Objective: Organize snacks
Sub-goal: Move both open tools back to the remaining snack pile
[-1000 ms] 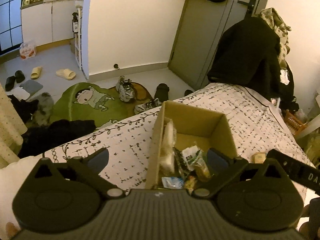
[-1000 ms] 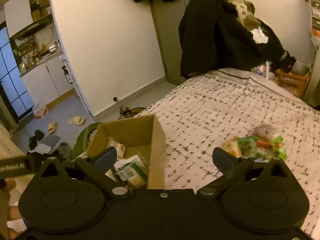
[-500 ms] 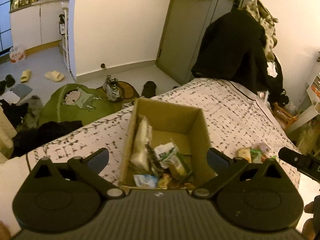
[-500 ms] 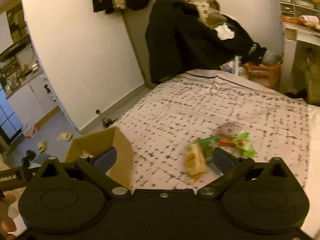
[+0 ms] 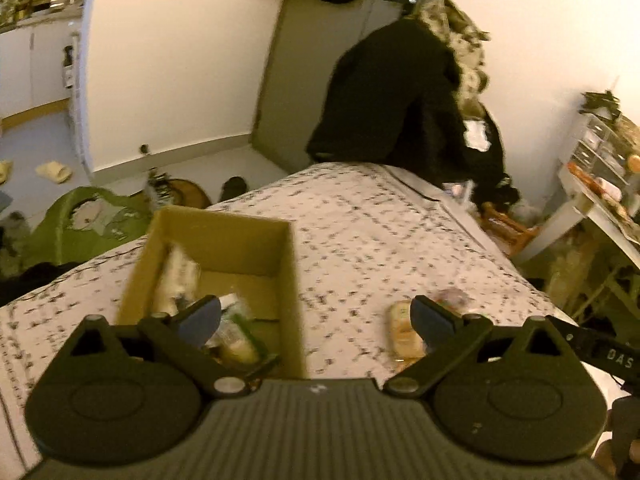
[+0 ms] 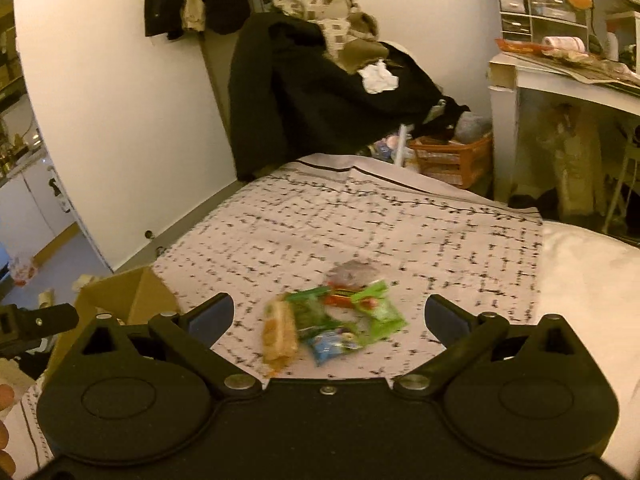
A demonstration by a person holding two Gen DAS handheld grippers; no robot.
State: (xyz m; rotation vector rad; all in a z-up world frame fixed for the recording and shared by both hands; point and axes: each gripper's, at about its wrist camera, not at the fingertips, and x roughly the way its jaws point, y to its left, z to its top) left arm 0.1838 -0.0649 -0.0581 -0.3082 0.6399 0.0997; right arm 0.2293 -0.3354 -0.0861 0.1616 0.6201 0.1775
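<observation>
White letters "DAS" stand on a black bar [image 5: 600, 350] at the right edge of the left wrist view, right of the jaws; the word runs out of frame. The snack wrappers [image 6: 340, 320] between the right jaws are too blurred to read.

matt cardboard box [image 5: 218, 240] – printed cloth sheet [image 6: 360, 216] – glossy plastic snack wrappers [image 6: 340, 320].

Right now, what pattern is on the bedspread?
Pale bedspread with small dark grid-like marks; clearest in the right wrist view.
</observation>
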